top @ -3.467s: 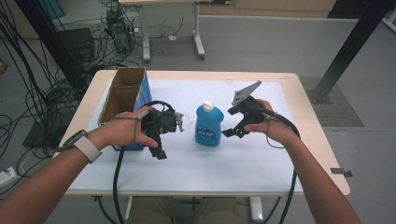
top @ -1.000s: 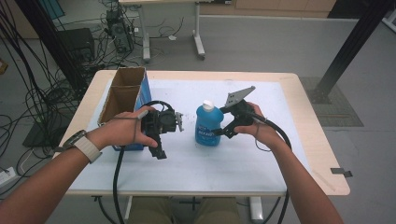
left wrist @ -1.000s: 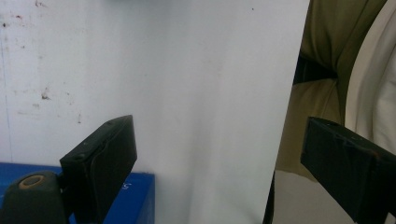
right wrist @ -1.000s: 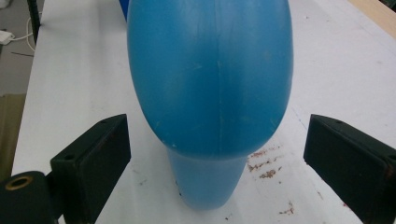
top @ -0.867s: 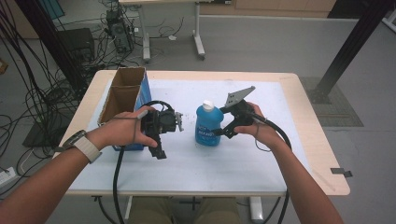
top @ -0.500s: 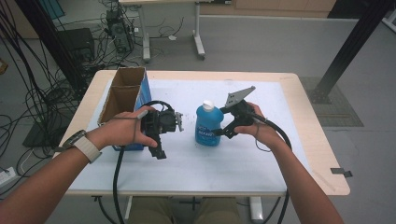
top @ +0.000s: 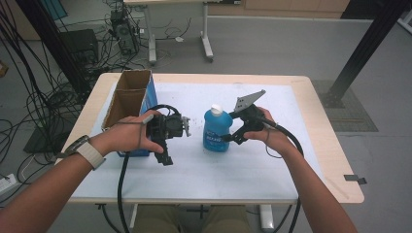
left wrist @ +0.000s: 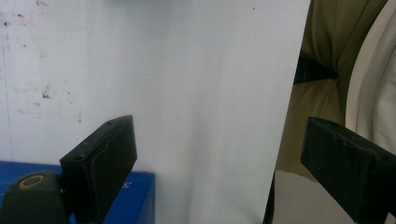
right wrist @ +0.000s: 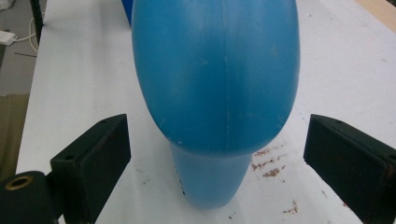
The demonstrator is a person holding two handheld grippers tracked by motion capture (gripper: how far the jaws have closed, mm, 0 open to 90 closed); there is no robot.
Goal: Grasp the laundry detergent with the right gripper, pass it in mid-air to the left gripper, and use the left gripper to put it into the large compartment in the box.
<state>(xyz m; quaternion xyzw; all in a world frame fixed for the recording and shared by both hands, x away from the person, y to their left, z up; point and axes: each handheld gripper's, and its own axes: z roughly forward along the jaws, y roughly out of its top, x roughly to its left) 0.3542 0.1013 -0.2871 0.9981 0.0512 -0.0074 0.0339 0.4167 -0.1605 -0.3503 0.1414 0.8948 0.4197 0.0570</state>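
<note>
A blue bottle (top: 217,131) with a white cap stands upright at the middle of the white table (top: 272,160). My right gripper (top: 235,137) sits just right of it, pointing at its side. In the right gripper view the bottle (right wrist: 215,79) looms close ahead of the right gripper (right wrist: 217,158), whose jaws stand wide apart and touch nothing. My left gripper (top: 164,154) hovers left of the bottle and points down toward the near edge. The left gripper (left wrist: 219,158) is open with nothing between its jaws, over bare table (left wrist: 187,70).
An open cardboard box (top: 127,104) with blue sides stands at the table's left, right behind my left hand; its blue side (left wrist: 137,200) shows low in the left gripper view. Cables and another desk lie on the floor beyond.
Since the earliest frame my right gripper has moved left up to the bottle. Over the last second nothing has moved.
</note>
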